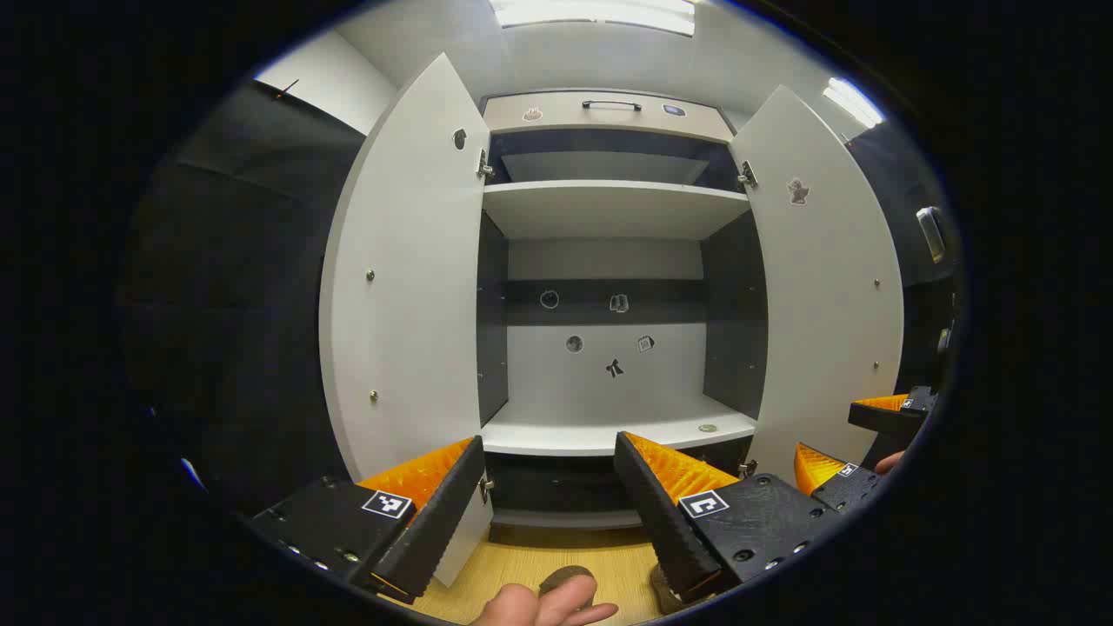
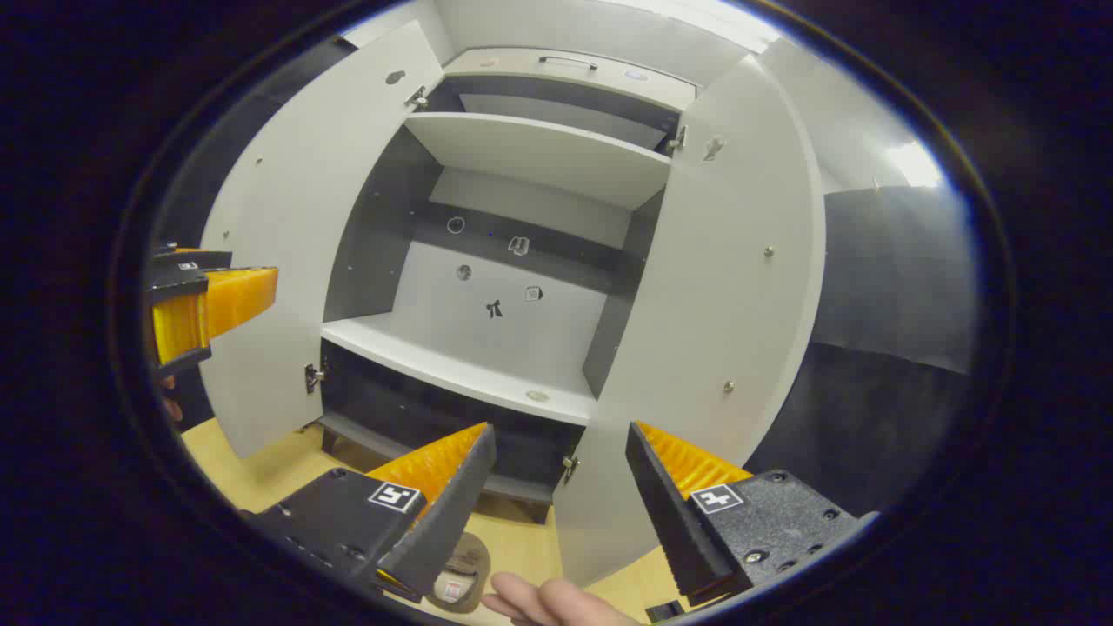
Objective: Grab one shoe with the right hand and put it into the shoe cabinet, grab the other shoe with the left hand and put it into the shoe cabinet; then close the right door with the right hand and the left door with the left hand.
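Shoe cabinet (image 1: 609,426) at 12 o'clock, both doors open. Left tool (image 1: 548,452) and right tool (image 2: 561,439) spread wide, holding nothing.

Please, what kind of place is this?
Probably a recording booth set up like a home entryway: a white shoe cabinet stands with its left door and right door open, on a wooden floor, with black cloth beside it.
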### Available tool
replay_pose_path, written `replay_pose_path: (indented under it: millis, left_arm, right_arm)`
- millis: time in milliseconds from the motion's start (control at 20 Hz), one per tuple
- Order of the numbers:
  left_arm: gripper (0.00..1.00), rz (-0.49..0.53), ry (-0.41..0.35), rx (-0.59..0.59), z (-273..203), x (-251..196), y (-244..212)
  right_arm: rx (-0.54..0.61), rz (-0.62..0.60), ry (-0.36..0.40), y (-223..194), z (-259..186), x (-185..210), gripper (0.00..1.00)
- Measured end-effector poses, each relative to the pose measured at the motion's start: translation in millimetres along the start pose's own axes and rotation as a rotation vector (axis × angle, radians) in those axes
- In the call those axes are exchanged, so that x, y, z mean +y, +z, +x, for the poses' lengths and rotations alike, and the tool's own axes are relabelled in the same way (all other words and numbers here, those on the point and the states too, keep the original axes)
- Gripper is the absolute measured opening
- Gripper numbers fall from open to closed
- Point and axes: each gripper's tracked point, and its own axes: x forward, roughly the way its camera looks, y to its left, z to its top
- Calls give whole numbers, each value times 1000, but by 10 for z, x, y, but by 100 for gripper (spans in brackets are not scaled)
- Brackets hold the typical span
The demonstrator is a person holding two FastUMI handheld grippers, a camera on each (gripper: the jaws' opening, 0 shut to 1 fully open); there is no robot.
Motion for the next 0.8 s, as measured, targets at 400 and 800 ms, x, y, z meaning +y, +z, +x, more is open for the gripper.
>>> replay_pose_path:
  millis: [400,800]
  left_arm:
    - [96,23,-3,12,-17,-39,-58]
    - [96,21,-1,33,-28,-15,-137]
  right_arm:
    - [15,59,-35,56,28,-142,99]
    - [68,-51,44,-321,62,191,98]
